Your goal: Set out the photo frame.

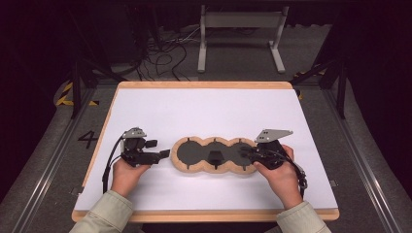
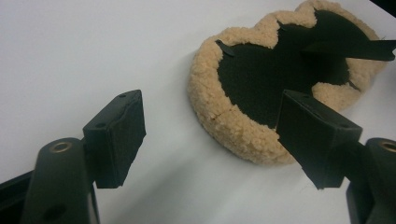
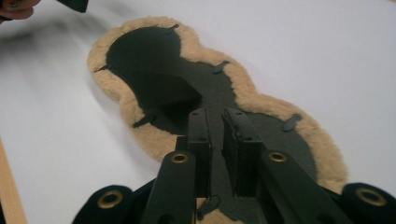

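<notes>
Where the high view begins at its lower left, a pale sleeve (image 1: 104,213) leads up to the left hand (image 1: 127,174), which holds the left gripper (image 1: 164,154) low on the white table top (image 1: 204,104), left of centre; its jaws are spread wide, nothing between them, pointing right toward the pad and stopping just beside its left end. In the left gripper view the two black pads (image 2: 119,135) stand far apart at lower left and lower right of the frame, the fleece edge lying past them at upper right. At the lower centre of the high view lies a three-lobed pad (image 1: 194,166), tan fleece rim around a black inner face, long axis running left to right, flat on the table, with a small black strap (image 1: 214,156) on its middle lobe. At lower right, the right hand (image 1: 279,174) holds the right gripper (image 1: 247,154) over the pad's right lobe, a grey three-cornered plate (image 1: 273,134) on top. In the right gripper view its jaws are pressed nearly together at lower centre, over the black face; whether they pinch any material cannot be told. A wooden border (image 1: 204,85) frames the table.
</notes>
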### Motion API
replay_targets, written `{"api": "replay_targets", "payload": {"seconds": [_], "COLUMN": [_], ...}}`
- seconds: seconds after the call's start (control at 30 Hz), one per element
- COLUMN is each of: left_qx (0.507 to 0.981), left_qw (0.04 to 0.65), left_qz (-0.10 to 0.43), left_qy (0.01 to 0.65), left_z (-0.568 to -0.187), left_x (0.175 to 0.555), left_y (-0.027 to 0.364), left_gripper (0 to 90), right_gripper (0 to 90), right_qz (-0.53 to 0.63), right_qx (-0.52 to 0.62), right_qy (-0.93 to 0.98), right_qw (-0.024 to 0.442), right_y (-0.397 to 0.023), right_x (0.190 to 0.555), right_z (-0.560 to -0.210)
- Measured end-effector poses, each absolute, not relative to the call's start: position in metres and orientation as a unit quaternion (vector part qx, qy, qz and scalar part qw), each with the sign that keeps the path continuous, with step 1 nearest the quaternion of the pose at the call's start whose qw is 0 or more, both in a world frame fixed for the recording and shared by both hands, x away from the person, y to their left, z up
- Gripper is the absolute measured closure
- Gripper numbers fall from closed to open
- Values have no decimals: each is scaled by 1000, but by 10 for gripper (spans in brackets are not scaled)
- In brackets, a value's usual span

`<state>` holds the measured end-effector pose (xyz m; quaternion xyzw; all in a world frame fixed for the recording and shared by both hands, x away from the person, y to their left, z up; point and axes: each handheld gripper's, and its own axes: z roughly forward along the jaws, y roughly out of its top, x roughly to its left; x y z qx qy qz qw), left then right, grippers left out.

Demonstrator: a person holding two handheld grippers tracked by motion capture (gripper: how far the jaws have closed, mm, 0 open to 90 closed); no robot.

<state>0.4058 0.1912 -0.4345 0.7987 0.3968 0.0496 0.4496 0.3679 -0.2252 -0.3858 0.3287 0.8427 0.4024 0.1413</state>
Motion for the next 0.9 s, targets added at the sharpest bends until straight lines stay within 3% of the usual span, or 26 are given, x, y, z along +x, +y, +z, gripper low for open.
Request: {"api": "replay_targets", "payload": {"seconds": [0.17,0.53,0.8,0.9], "left_qx": [801,806,811,814], "left_qw": [446,439,430,425], "left_qz": [43,29,8,6], "left_qy": [398,397,397,396], "left_z": [-435,-436,-439,-440], "left_x": [404,405,406,406], "left_y": [189,185,183,181], "left_gripper": [223,182,181,181], "right_gripper": [700,455,476,437], "right_qz": [395,403,395,386], "right_qx": [341,390,420,423], "right_qy": [839,818,809,811], "right_qw": [151,128,114,116], "right_y": [-235,-253,-264,-265], "right_x": [371,382,390,391], "right_z": [-382,-388,-398,-401]}}
